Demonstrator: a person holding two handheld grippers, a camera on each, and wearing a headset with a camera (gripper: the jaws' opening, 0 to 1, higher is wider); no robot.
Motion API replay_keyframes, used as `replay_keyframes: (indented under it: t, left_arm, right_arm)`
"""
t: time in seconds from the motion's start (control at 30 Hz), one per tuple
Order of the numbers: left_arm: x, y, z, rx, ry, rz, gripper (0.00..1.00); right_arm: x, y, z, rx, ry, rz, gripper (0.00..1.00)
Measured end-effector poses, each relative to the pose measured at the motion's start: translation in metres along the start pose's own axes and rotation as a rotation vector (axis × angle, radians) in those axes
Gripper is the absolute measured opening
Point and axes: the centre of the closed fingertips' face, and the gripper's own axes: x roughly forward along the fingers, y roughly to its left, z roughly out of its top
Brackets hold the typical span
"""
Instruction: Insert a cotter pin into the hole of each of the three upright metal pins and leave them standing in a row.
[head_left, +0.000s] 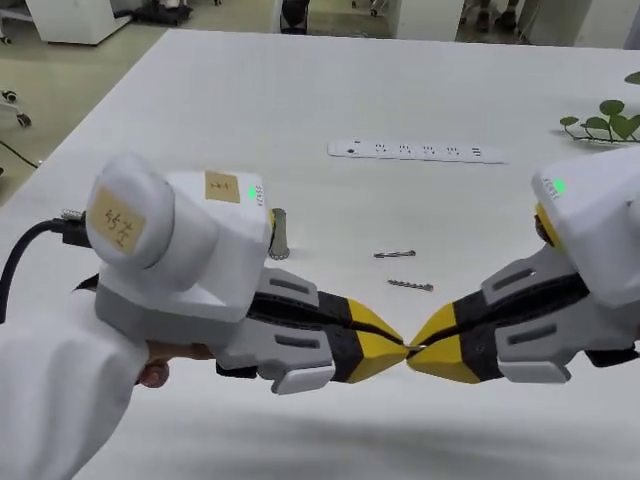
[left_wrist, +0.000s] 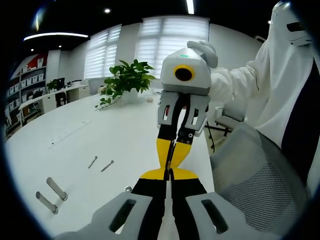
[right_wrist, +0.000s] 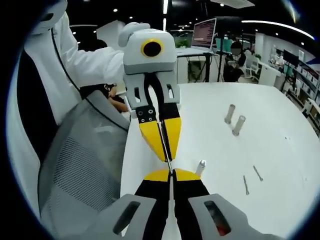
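White bench (head_left: 200, 90) under both tools. Left tool (head_left: 392, 345) and right tool (head_left: 420, 352) are both closed, tips nose to nose, pinching a thin held cotter pin (head_left: 405, 347) between them. Power strip (head_left: 417, 151) well beyond the tips. Two metal pins (right_wrist: 229, 114) upright, side by side, behind the left tool's body, which partly blocks them in head view. Third metal pin (right_wrist: 200, 167) just beside the tips. Two loose cotter pins (head_left: 395, 254) lie near, beyond the tips.
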Motion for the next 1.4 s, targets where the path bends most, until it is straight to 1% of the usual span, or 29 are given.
replay_keyframes:
  t: [0.03,0.1,0.17,0.2,0.23,0.3,0.37,0.43,0.47,0.5,0.53,0.6,0.63,0.7,0.8,0.9,0.97,1.0,1.13,1.23,1.3,1.4]
  left_arm:
    - [-0.001,0.0,0.0,0.003,-0.004,-0.01,0.0]
    - [-0.001,-0.001,0.0,0.005,-0.005,-0.012,0.0]
    - [-0.001,0.003,-0.001,0.029,-0.004,0.009,0.0]
    - [-0.001,0.005,-0.003,0.036,0.005,0.025,0.01]
    - [0.0,0.006,-0.005,0.033,0.01,0.029,0.02]
    - [0.0,0.007,-0.007,0.012,0.013,0.037,0.07]
    - [0.0,0.011,-0.008,0.001,0.005,0.056,0.17]
    - [-0.001,0.016,-0.011,-0.005,0.006,0.082,0.23]
    - [-0.002,0.019,-0.012,-0.005,0.008,0.095,0.24]
    - [-0.003,0.024,-0.015,-0.007,0.016,0.117,0.24]
    - [-0.004,0.031,-0.018,-0.022,0.021,0.143,0.24]
    - [-0.005,0.035,-0.02,-0.026,0.022,0.156,0.24]
    - [-0.006,0.038,-0.022,-0.035,0.02,0.163,0.24]
    - [-0.007,0.042,-0.024,-0.029,0.029,0.177,0.24]
    - [-0.004,0.047,-0.028,-0.018,0.049,0.183,0.24]
    - [-0.002,0.051,-0.031,-0.011,0.063,0.189,0.24]
    - [0.0,0.053,-0.034,-0.006,0.074,0.188,0.24]
    - [0.002,0.054,-0.035,0.004,0.085,0.185,0.24]
    - [0.006,0.059,-0.039,0.007,0.097,0.179,0.24]
    - [0.009,0.062,-0.045,0.019,0.122,0.177,0.23]
    - [0.012,0.062,-0.05,0.032,0.143,0.167,0.22]
    - [0.015,0.062,-0.052,0.033,0.151,0.159,0.2]
  right_arm:
    - [0.0,0.002,0.001,-0.002,0.0,0.004,0.0]
    - [0.001,0.003,0.001,-0.015,0.002,-0.001,0.0]
    - [0.002,0.002,0.001,-0.029,0.005,-0.009,0.0]
    - [0.002,0.001,0.001,-0.032,0.006,-0.014,0.0]
    - [0.002,-0.001,0.001,-0.036,0.004,-0.022,0.0]
    - [0.002,-0.003,0.001,-0.032,0.007,-0.029,0.0]
    - [0.001,-0.006,-0.001,-0.033,0.015,-0.042,0.0]
    - [0.001,-0.011,-0.005,-0.034,0.027,-0.061,0.0]
    - [0.001,-0.015,-0.01,-0.024,0.041,-0.071,0.0]
    - [0.001,-0.017,-0.012,-0.018,0.047,-0.082,0.0]
    - [0.001,-0.021,-0.017,-0.007,0.062,-0.1,0.0]
    - [0.001,-0.027,-0.023,-0.015,0.085,-0.127,0.0]
    - [0.002,-0.028,-0.025,-0.013,0.09,-0.131,0.0]
    - [0.003,-0.03,-0.031,0.008,0.098,-0.131,0.0]
    - [0.005,-0.032,-0.037,0.022,0.11,-0.134,0.0]
    - [0.009,-0.035,-0.04,0.058,0.095,-0.131,0.0]
    - [0.012,-0.037,-0.044,0.08,0.102,-0.13,0.0]
    - [0.013,-0.038,-0.045,0.083,0.107,-0.13,0.0]
    - [0.017,-0.041,-0.049,0.09,0.122,-0.128,0.0]
    - [0.019,-0.043,-0.05,0.093,0.129,-0.132,0.0]
    - [0.021,-0.044,-0.052,0.102,0.132,-0.132,0.0]
    - [0.024,-0.045,-0.055,0.107,0.146,-0.134,0.0]
